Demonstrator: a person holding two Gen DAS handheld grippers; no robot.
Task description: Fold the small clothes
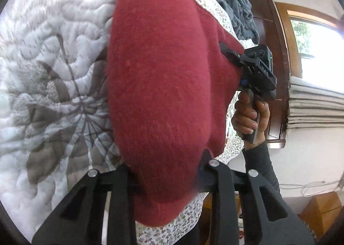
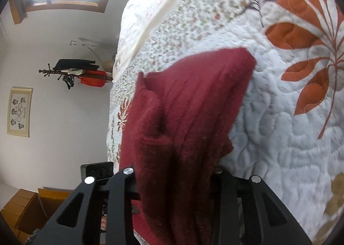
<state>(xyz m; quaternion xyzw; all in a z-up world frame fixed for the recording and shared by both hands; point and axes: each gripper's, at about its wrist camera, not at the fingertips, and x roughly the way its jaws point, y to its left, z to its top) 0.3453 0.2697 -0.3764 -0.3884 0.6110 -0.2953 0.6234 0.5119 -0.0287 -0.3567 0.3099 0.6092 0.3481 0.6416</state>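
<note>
Red knit held up over the quilt.
My 2 grippers, left gripper [image 1: 165, 180] and right gripper [image 2: 174, 180], each clamp the red sweater [image 1: 159, 86] above the quilt [image 2: 279, 137].

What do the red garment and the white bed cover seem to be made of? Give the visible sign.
Red garment: probably knitted wool or a wool-like yarn, matte, with a fuzzy nap.
Bed cover: likely padded quilted cotton, matte, with puffy stitched swirls and printed leaves.

Fuzzy matt red knit garment [image 1: 159, 94], puffy stitched cotton quilt [image 1: 49, 36], matt black plastic fingers [image 2: 120, 197] with shiny metal pins.
</note>
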